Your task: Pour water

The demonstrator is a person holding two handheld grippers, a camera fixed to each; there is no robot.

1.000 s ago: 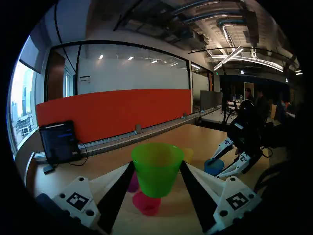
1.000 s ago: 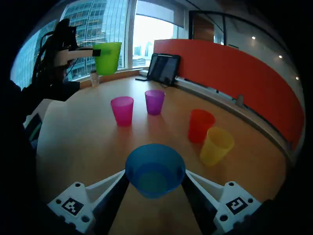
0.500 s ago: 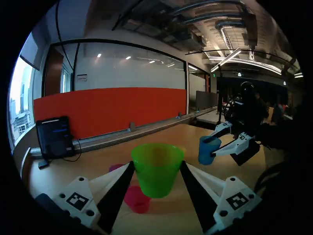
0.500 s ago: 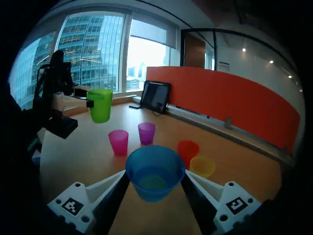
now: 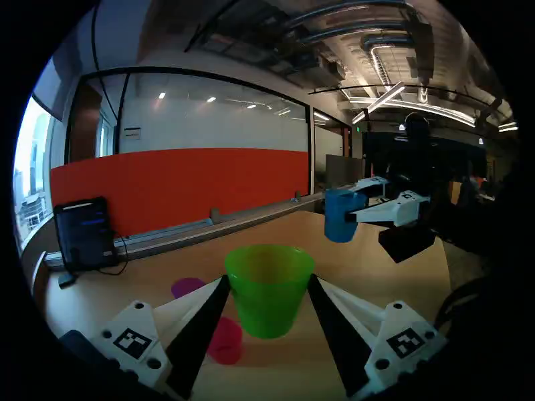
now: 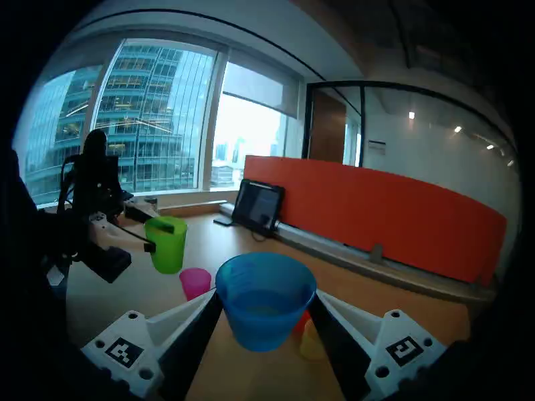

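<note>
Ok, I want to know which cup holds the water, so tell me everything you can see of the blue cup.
The blue cup is translucent plastic, tapered, and widest at its open rim. It sits upright, clamped on both sides by the fingers of the right gripper, and is held in the air clear of the wooden table. A paler level inside suggests some liquid low down, though that is hard to confirm. Nothing else touches it.

Table (image 5: 381, 264): wooden, carrying cups and a device.
Cups: pink cup (image 5: 226, 341) and purple cup (image 5: 187, 287) standing upright, near each other.
Far edge: tablet (image 5: 81, 234) leaning upright.
</note>
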